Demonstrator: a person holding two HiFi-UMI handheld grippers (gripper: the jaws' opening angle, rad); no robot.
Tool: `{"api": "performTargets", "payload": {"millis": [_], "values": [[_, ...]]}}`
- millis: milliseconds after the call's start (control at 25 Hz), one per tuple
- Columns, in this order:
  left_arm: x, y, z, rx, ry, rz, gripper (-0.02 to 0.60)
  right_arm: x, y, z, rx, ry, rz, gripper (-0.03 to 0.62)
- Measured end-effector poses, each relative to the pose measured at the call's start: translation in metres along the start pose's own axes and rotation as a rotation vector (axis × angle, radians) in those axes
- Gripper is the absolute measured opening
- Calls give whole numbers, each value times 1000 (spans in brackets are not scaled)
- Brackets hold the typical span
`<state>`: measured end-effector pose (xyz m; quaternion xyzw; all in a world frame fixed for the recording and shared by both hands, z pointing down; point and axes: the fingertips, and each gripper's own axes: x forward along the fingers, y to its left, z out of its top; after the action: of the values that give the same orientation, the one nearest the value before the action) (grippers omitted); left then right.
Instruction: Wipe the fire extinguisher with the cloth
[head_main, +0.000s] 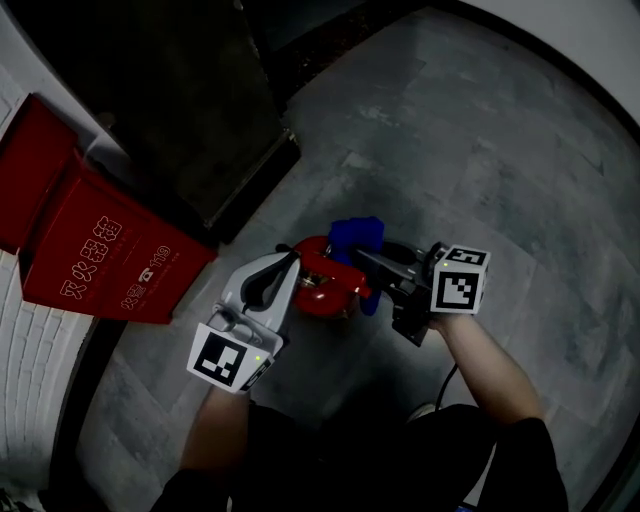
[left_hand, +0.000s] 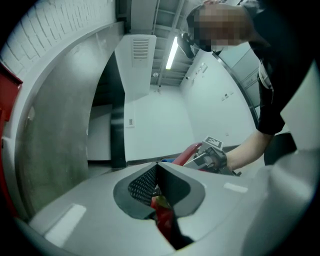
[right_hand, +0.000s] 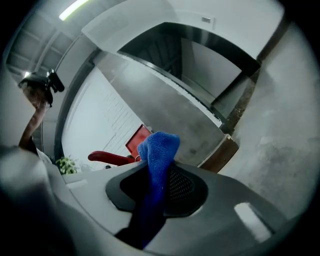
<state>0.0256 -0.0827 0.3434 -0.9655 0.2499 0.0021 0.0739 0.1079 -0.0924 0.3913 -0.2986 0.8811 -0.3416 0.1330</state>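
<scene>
**A:** Grey floor (head_main: 480, 150) all round, a red box (head_main: 100, 255) with white lettering by the wall on the left, and a dark panel (head_main: 190, 120) beyond it. Is either one in the way?

**B:** No, both sit well apart from the fire extinguisher (head_main: 318, 293). It stands on the floor right in front of the person, seen from above, with a gripper on each side.

**A:** Left gripper (head_main: 296, 268)?

**B:** Jaws closed, with a red part of the extinguisher's top pinched between them. Its own view shows that plainly.

**A:** And the right gripper (head_main: 366, 262)?

**B:** Jaws clamped on the blue cloth (head_main: 358, 236), which bunches out past the tips. The cloth is right at the top of the extinguisher on its right side. From that gripper's view, the red handle (right_hand: 107, 158) pokes out just beside the cloth.
</scene>
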Motion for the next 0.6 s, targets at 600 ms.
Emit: {"api": "performTargets", "payload": {"millis": [600], "values": [[-13,11,4,2,16,47,2,37,-2,17,-168,149,-20,75]]}}
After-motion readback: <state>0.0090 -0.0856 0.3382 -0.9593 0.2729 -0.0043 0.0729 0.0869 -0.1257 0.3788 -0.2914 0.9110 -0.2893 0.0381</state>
